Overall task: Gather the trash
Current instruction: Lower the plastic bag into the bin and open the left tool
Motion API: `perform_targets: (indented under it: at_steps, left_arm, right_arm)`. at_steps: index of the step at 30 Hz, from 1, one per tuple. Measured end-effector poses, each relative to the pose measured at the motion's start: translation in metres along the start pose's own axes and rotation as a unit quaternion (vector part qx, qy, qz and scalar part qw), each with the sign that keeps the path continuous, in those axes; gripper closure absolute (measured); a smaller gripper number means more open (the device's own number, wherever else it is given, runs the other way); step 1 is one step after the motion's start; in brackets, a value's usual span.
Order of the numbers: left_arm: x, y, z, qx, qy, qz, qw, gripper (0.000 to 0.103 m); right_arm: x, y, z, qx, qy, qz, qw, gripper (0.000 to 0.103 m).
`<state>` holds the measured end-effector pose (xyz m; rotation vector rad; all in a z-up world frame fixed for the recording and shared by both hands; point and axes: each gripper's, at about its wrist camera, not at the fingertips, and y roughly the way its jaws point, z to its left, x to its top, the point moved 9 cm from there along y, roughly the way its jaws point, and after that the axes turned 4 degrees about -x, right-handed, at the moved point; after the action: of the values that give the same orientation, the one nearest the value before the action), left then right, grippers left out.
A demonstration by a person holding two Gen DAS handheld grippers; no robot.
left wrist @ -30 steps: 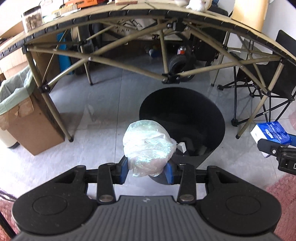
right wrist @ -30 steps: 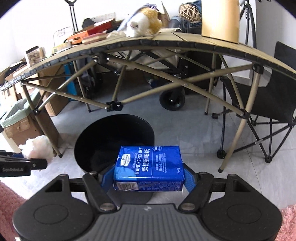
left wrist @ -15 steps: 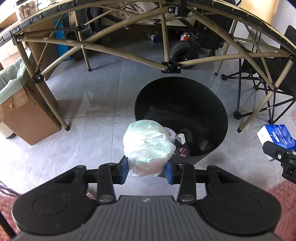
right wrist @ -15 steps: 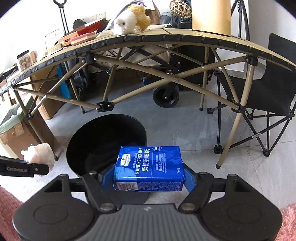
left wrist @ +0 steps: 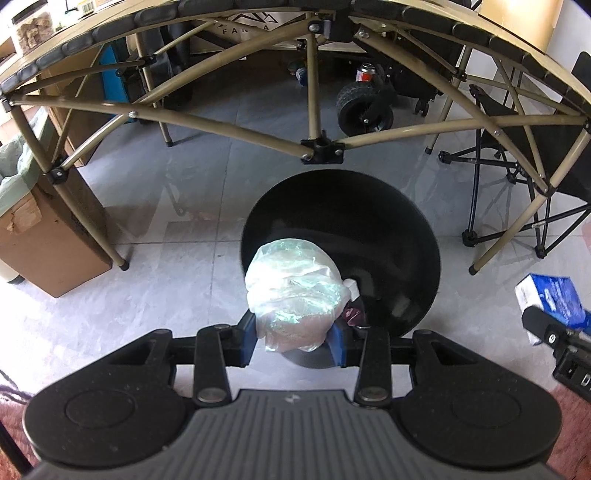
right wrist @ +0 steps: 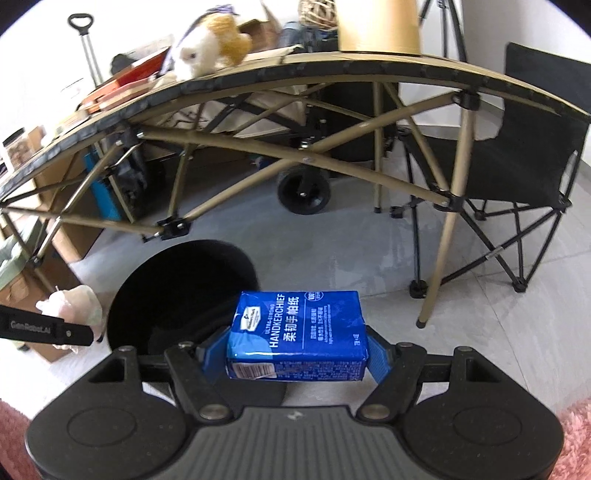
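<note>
The left gripper [left wrist: 293, 338] is clamped on a crumpled ball of clear plastic wrap [left wrist: 295, 291], held above the near rim of a round black trash bin [left wrist: 388, 229] standing on grey floor tiles. The right gripper [right wrist: 297, 349] is clamped on a blue rectangular pack of handkerchief tissues [right wrist: 297, 328], just right of the bin's opening. A tan folding table [right wrist: 332, 70] arches behind.

A tan folding counter [right wrist: 332, 70] stands on crossed tan legs over the grey tiled floor [left wrist: 184, 288]. A plush toy [right wrist: 207, 44] lies near its far edge, with a tan cylinder [right wrist: 376, 26] to its right. A black folding chair [right wrist: 532, 155] stands at the counter's right end; a cardboard box [left wrist: 40, 236] sits at its left end. A black wheel [left wrist: 364, 110] shows under the counter.
</note>
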<state>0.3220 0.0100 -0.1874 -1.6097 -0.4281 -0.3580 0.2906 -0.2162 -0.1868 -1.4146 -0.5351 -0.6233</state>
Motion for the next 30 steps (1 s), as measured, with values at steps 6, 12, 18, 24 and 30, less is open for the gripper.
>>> perform_targets:
  at_steps: [6,12,18,24,30]
  left_arm:
    - [0.02,0.01,-0.018,-0.009,-0.008,0.005,0.9999,0.064]
    - [0.036,0.017,-0.028,-0.018,-0.02,0.011,0.9996,0.064]
    - [0.047,0.027,-0.032,-0.018,-0.031,0.02,0.9991,0.064]
    - [0.051,0.039,-0.043,-0.023,-0.034,0.036,0.9985,0.064]
    - [0.051,0.056,-0.051,-0.018,-0.042,0.057,0.9973,0.063]
  right_arm:
    - [0.002,0.005,-0.009,-0.016,0.011,-0.004,1.0,0.031]
    - [0.007,0.012,-0.018,-0.032,0.021,-0.003,0.999,0.031]
    - [0.013,0.015,-0.025,-0.051,0.021,-0.013,0.998,0.031]
    - [0.013,0.021,-0.031,-0.061,0.027,-0.006,0.998,0.031]
    - [0.012,0.025,-0.034,-0.068,0.024,-0.001,0.997,0.031]
